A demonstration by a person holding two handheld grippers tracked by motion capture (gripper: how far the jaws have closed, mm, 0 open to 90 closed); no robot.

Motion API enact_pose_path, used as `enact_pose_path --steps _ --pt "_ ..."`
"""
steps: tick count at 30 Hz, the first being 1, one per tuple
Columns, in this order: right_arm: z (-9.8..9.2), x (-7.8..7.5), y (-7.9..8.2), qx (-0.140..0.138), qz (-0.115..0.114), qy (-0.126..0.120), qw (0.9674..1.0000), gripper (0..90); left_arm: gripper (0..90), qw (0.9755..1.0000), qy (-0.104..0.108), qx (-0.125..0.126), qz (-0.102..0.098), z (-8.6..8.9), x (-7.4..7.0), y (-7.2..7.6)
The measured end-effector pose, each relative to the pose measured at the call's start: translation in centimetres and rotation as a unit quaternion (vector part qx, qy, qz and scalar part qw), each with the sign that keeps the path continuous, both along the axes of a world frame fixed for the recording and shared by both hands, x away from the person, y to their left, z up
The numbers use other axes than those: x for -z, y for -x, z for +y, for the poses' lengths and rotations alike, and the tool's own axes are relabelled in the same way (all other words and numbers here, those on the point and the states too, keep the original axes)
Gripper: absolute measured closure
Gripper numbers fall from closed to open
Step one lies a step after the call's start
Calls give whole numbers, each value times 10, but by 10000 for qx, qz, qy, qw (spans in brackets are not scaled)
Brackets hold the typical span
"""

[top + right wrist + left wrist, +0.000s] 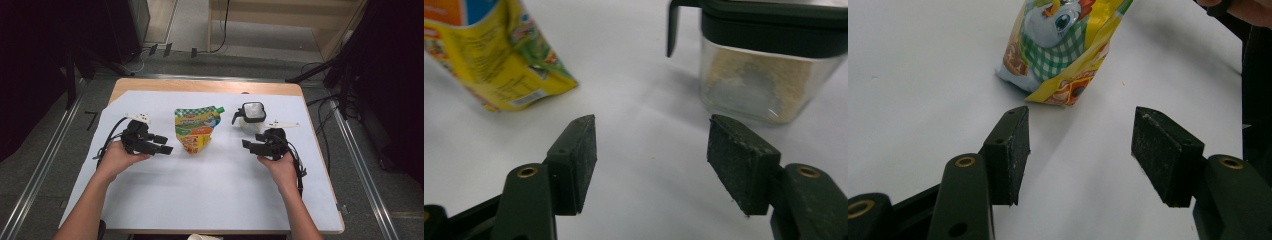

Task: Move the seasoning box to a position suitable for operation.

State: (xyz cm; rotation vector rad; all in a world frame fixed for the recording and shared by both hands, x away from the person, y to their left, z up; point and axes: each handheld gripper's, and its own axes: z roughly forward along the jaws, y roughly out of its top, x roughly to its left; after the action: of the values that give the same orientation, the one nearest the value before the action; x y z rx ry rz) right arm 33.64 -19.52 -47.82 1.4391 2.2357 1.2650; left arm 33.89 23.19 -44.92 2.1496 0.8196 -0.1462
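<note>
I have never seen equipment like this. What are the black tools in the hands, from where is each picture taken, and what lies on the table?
A person sits at a table covered with white paper and holds a hand tool in each hand. Each tool is a gripper with two black jaws that open and close.

The high view looks down from above: the left gripper is at the left, the right gripper at the right. The other two pictures come from small cameras riding on the grippers, so each looks out between its own two jaws.

Between the grippers lies a colourful pouch with a spout. Near the right gripper stands a clear container with a black lid and some powder inside.

Nothing is held: both grippers have their jaws apart with only white paper between them.
</note>
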Motion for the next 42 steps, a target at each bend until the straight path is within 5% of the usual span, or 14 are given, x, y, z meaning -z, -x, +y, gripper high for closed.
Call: enact_pose_path --steps 7,10,15,25,42 --pt "-7 6 -19 446 10 157 9989 247 418 9999 94 -15 -51 3 -1 -1" --pt "-8 10 -28 529 143 -6 9985 215 418 10000 23 -16 -68 3 -1 0" --pt "-1 12 -38 678 -59 167 9975 135 422 9999 22 -117 -26 6 1 -2" --pt "5 22 -56 1049 -518 232 9929 146 422 10000 6 -98 6 4 2 -2" --pt "24 36 -77 1364 -797 566 9858 114 424 9998 169 -93 15 6 1 -3"
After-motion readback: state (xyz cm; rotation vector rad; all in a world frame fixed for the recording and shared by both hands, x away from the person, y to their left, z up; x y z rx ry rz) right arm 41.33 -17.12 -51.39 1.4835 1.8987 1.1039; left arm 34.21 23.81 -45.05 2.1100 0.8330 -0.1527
